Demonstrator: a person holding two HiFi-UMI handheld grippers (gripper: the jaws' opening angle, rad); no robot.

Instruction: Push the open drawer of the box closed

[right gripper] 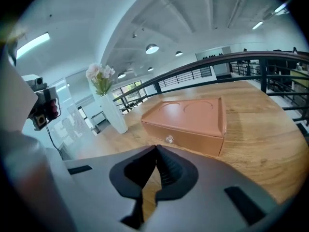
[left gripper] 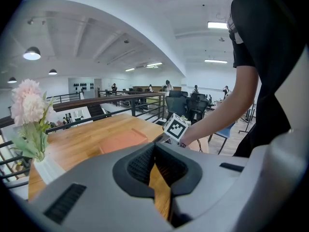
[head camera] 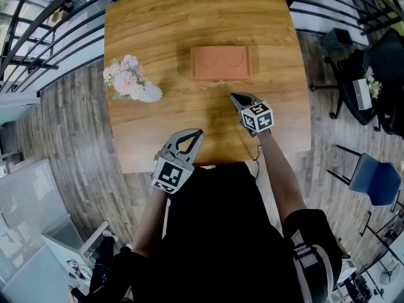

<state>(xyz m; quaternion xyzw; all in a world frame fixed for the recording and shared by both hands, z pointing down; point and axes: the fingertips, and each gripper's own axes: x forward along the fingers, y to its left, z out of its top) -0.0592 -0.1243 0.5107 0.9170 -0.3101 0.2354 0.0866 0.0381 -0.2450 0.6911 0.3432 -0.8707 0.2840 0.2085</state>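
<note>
The box (right gripper: 188,115) is being seen near the middle of the table (head camera: 151,24), with its drawer (right gripper: 193,141) and small knob (right gripper: 169,139) turned toward the person. The drawer front is being shown flush with the box walls, so the push is being judged as done, or all but done. The right gripper (right gripper: 155,148) is being held near the knob without touching it. Its jaws are being pressed together on nothing, probably so that the tip is being offered as one blunt pusher. The left gripper (head camera: 198,132) is being held back by the table's near edge, well apart from the box. Its jaws are likewise together and empty, apparently to keep it out of the way. A vase of flowers (head camera: 130,81) is being seen off to the left, apart from the box.
</note>
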